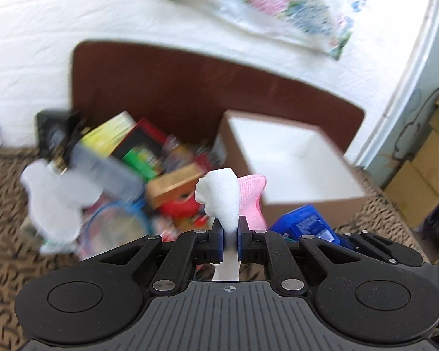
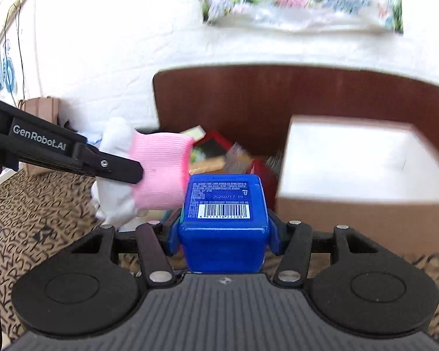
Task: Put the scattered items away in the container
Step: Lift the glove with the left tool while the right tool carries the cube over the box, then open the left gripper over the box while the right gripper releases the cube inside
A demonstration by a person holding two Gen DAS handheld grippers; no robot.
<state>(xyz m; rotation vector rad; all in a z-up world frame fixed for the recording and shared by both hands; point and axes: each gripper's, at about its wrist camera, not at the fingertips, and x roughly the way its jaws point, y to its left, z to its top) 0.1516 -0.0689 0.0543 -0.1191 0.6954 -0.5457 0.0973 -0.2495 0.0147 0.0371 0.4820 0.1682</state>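
A: Left tongs (image 1: 229,234) are clamped on a glove (image 1: 219,199), white with a pink cuff, bunched up and standing out past the tips. Confirm?

B: Confirmed. In the right wrist view the glove (image 2: 158,172) hangs from the left tongs (image 2: 131,172) at about 10 o'clock, clear of the floor. Right tongs (image 2: 224,234) are clamped on a blue tub (image 2: 224,213), barcode face up, held across its width.

A: The box (image 1: 292,158)?

B: Open top, white inside; what the view shows of it holds nothing. From the left tongs it lies at 1 o'clock, just past the glove. From the right tongs the box (image 2: 365,163) is also at 1 o'clock, its near wall just beyond the tub.

A: Which is nearer?

B: Hard to call; both look near. The right seems a touch nearer, the tub almost at the wall. The tub (image 1: 304,225) shows low at 2 o'clock in the left view, between the left tongs and the box.

A: So the left must pass over or behind the tub.

B: My reading too. The pile (image 1: 149,161) of scattered items sits at 11 o'clock of the left tongs, on the patterned carpet (image 1: 8,219), left of the box. Blurred; contents not itemised.
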